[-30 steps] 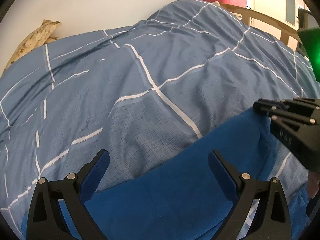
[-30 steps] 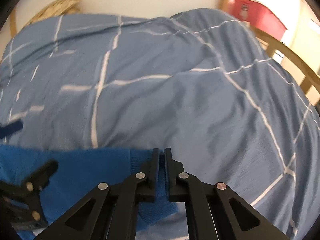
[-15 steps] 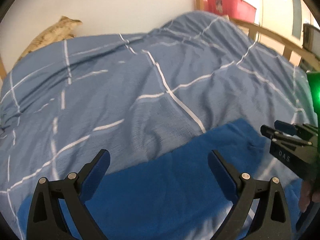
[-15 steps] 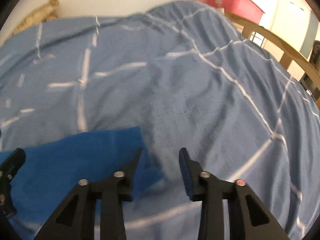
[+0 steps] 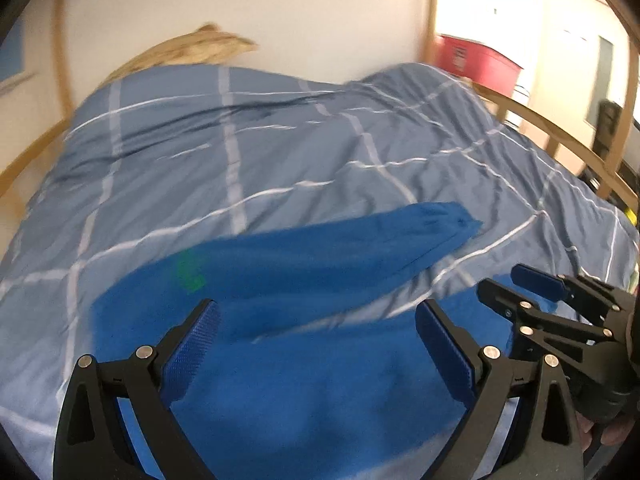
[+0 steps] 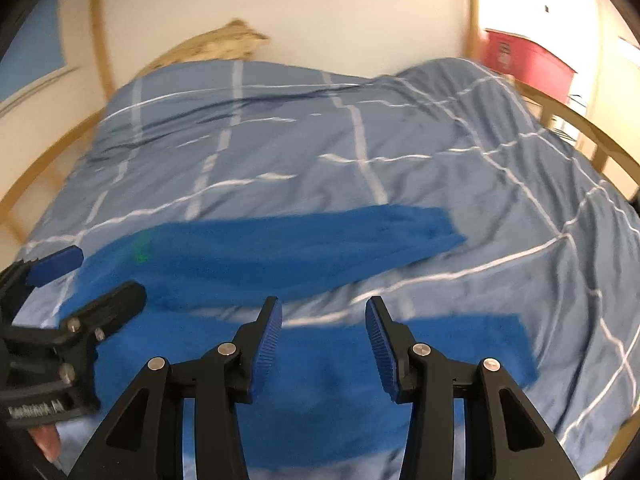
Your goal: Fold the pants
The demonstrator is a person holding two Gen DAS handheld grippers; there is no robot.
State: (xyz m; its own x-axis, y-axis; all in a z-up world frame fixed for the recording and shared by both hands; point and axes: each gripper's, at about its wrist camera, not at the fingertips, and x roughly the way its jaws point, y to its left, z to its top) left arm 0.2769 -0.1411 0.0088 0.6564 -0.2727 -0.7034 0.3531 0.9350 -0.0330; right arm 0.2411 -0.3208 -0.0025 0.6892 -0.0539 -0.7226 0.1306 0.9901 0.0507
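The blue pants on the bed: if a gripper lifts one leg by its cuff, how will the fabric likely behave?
The blue pants will probably drape limply, since both legs lie flat and follow the quilt's wrinkles. The matte knit looks grippy rather than slick. They seem light, so one leg likely drags the other.

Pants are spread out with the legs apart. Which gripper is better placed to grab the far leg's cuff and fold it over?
Right, probably. The far leg's cuff lies toward the right side of the duvet, and the open right gripper sits nearer that end. The left gripper, also open, hovers over the waist end of the pants.
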